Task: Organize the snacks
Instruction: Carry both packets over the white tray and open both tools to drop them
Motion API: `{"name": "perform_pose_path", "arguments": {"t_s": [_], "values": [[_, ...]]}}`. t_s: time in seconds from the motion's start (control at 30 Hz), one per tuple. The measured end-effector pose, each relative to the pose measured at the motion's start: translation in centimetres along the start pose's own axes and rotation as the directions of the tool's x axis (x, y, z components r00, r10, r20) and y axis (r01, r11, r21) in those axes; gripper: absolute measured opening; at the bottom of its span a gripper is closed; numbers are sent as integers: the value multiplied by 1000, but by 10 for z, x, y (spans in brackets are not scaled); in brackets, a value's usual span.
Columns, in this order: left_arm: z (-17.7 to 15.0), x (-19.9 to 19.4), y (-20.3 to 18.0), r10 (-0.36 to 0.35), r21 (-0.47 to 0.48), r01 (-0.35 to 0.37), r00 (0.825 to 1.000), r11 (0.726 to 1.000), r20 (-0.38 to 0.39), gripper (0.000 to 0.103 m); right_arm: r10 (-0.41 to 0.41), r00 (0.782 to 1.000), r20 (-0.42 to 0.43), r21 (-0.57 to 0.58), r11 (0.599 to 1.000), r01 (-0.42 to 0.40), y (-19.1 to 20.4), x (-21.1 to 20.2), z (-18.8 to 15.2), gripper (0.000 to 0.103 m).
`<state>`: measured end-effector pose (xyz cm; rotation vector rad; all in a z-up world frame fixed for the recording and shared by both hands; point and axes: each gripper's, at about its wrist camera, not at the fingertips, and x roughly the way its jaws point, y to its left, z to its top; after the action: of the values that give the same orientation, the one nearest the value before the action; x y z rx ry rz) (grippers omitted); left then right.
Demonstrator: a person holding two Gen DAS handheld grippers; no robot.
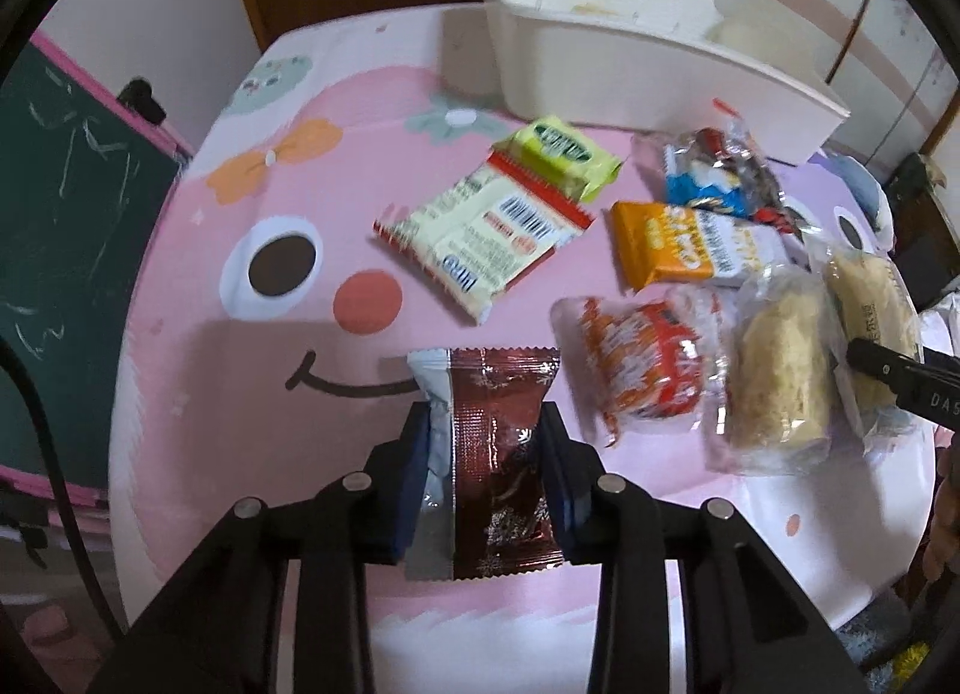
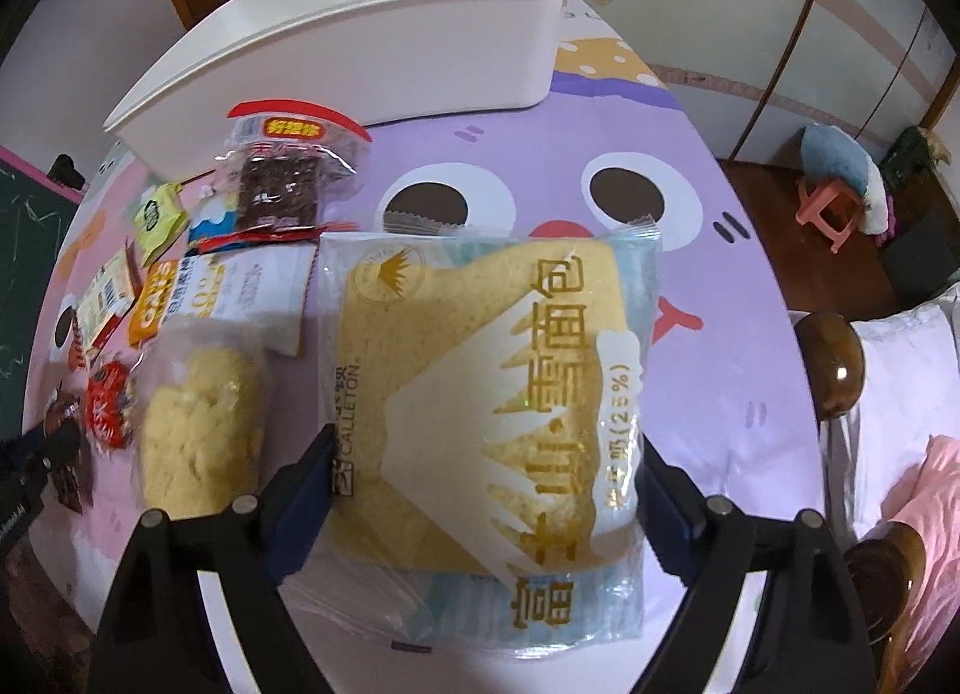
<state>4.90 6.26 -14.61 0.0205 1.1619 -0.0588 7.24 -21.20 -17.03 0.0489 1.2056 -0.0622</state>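
Our left claw [image 1: 486, 430] clamps a dark red foil packet [image 1: 501, 454] and our right claw [image 2: 486, 490] pinches a Calleton bread bag [image 2: 492, 394], both low over the bench [image 1: 198, 394], while six snacks lie loose before the white bin [image 1: 630, 76], so we judge most sorting remains.
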Motion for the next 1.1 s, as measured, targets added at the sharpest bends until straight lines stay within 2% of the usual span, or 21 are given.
{"name": "perform_pose_path", "arguments": {"t_s": [0.27, 0.4, 0.53, 0.67, 0.73, 0.83, 0.93, 1.0, 1.1], "values": [[19, -50, -17, -16, 55, 11, 995, 998, 97, 32, 13, 997, 80, -13, 1000, -12, 8, -43, 4, 89], [38, -87, -22, -28, 84, 12, 983, 996, 183, 33, 36, 988, 148, -43, 999, -30, 16, -73, 15, 89], [70, -126, -28, -74, 119, 44, 964, 992, 254, 33, 51, 973, 226, -70, 997, -36, 22, -109, 37, 89], [115, -163, -41, -63, 167, 4, 934, 986, 351, 33, 66, 937, 343, -117, 993, -27, 30, -153, 79, 89], [142, -179, -45, -60, 175, -11, 916, 984, 396, 33, 62, 911, 407, -130, 992, -10, 33, -175, 99, 90], [186, -198, -53, -58, 176, -27, 886, 984, 460, 33, 59, 859, 509, -129, 992, 8, 39, -207, 134, 90], [228, -201, -57, -42, 154, -40, 870, 987, 492, 33, 52, 828, 559, -114, 993, 14, 44, -221, 165, 90], [251, -196, -60, -41, 140, -31, 873, 990, 485, 33, 51, 813, 580, -99, 995, 8, 45, -224, 186, 90], [281, -173, -65, -27, 124, -34, 890, 992, 456, 33, 34, 808, 588, -70, 997, 10, 49, -217, 214, 90]]}}
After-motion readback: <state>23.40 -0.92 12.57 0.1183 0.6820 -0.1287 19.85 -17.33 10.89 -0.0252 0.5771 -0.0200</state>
